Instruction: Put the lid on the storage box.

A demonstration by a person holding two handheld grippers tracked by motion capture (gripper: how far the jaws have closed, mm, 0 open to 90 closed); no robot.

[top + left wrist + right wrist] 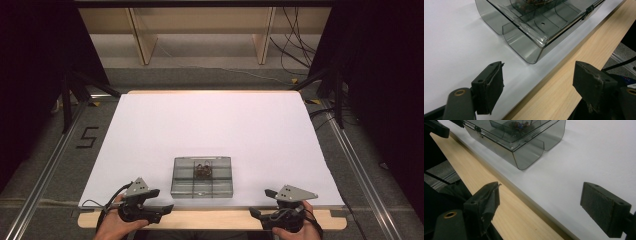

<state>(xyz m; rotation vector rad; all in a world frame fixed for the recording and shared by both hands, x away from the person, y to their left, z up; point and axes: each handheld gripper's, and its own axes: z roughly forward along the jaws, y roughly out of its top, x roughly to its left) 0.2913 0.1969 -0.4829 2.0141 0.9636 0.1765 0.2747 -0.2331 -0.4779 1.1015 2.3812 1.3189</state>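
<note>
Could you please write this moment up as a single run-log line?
left gripper: open, empty | right gripper: open, empty | smoky divided plastic box: on white sheet between them, untouched, small items in one compartment

Two hand-held grippers, black bodies. Left gripper point(167, 208): grey three-cornered plate on top, black cable looping off. Right gripper point(256, 213): same grey plate, dotted with small holes. Jaws black, blocky, faced with worn rubber pads point(489, 90), frayed edges, recessed screws, brass-coloured pivot bushings. Black wrist straps.
</note>
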